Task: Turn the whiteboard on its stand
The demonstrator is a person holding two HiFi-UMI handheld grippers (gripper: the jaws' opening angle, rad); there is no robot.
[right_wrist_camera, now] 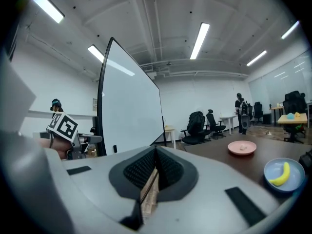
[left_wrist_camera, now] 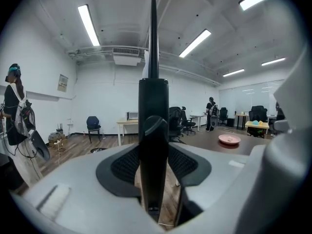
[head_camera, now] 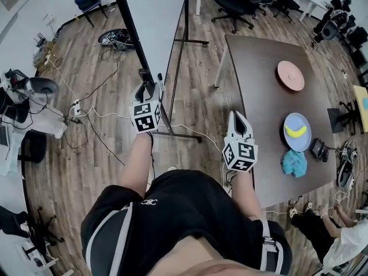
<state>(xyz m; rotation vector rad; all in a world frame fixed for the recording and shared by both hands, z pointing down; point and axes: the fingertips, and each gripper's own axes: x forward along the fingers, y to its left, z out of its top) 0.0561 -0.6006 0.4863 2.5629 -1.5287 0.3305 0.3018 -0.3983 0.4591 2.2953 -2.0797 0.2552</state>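
The whiteboard stands upright on its black stand, seen edge-on from above. My left gripper is at the board's black side frame. In the left gripper view that frame rises straight up between the jaws of the left gripper; the pads stand apart from it, with floor showing at the right side, so it is open. My right gripper hangs free to the right, near the table's corner, shut on nothing. From the right gripper the white board face and the left gripper show at left.
A dark table at right carries a pink plate, a blue plate with a banana and a teal cloth. Cables trail over the wood floor at left. Office chairs stand behind. A person stands far left.
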